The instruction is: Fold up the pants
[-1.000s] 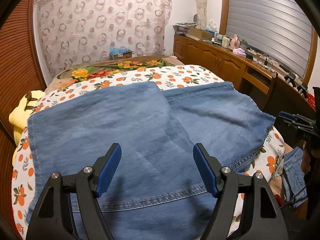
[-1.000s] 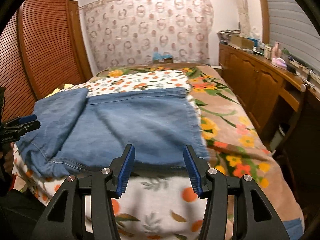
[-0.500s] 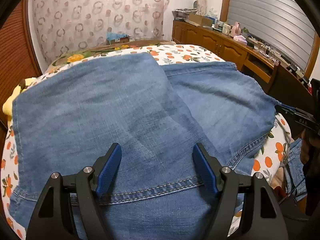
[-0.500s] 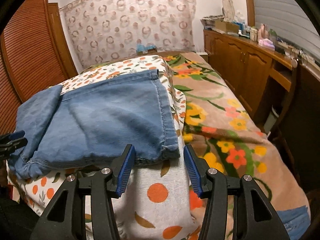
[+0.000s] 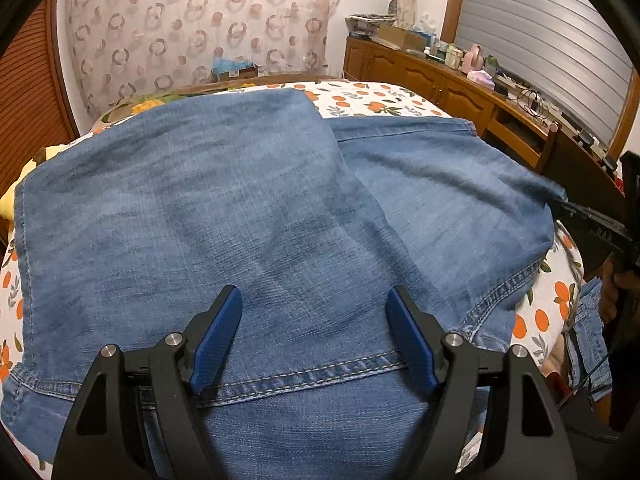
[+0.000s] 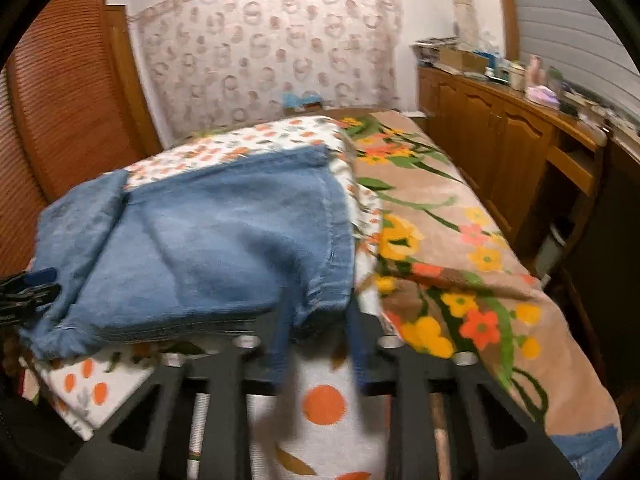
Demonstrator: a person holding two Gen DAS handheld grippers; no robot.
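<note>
Left gripper: jaws spread wide, blue pads hovering over the denim pants with nothing pinched between them. Its fingers straddle the double-stitched seam at the near end of the pants; whether the tips touch the cloth cannot be told.

Pants: lying flat on the orange-print sheet, which covers the near-left part of the bed. One denim layer is folded over on the left half of the pants, its straight edge running diagonally across the lower layer. The lower layer extends right of that edge to a hemmed corner near the sheet's right side.

Right gripper: jaws have just been closing and stand narrow, motion-blurred. The near right corner of the pants sits between the blue fingers; the blur leaves it uncertain whether the pads already press on the cloth. In the left wrist view this gripper enters from right of the pants, at their hemmed corner.

Right of the pants, the sheet ends and a tan floral blanket covers the rest of the bed. Further right of the pants stands a wooden cabinet run with clutter on top. Behind the pants, a ring-patterned curtain hangs on the far wall; left of them, louvred wooden doors.
</note>
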